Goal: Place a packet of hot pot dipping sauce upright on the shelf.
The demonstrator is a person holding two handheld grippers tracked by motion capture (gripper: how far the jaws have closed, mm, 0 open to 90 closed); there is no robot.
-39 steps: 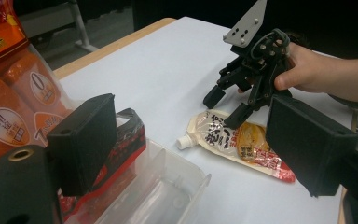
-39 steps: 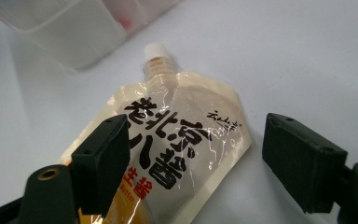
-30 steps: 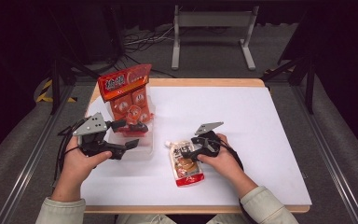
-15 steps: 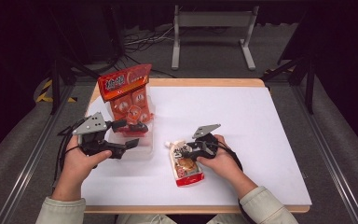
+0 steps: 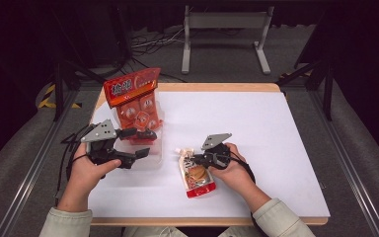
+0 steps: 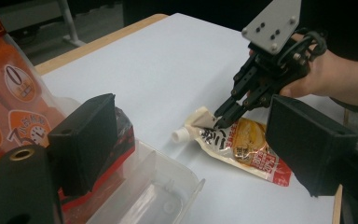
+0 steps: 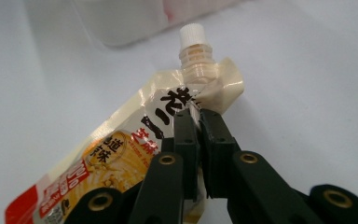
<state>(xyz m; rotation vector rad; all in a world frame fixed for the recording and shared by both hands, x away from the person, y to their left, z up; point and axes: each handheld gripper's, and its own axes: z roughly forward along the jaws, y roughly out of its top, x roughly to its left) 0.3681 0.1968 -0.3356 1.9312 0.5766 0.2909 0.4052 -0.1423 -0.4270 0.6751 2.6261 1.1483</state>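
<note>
High view: right gripper (image 5: 193, 161) fingers, just closing, pinch the pouch (image 5: 196, 176) beside the clear tray (image 5: 153, 159); left gripper (image 5: 143, 143) fingers wide.

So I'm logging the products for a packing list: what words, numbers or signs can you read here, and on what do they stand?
"0", in a white oval on the orange snack bag in the left gripper view.
Large white characters on that bag's red header: too blurred to read.
Black and red characters on the spouted pouch pinched in the right gripper: print visible, not surely readable.
Small print at the pouch's red end: too small.
</note>
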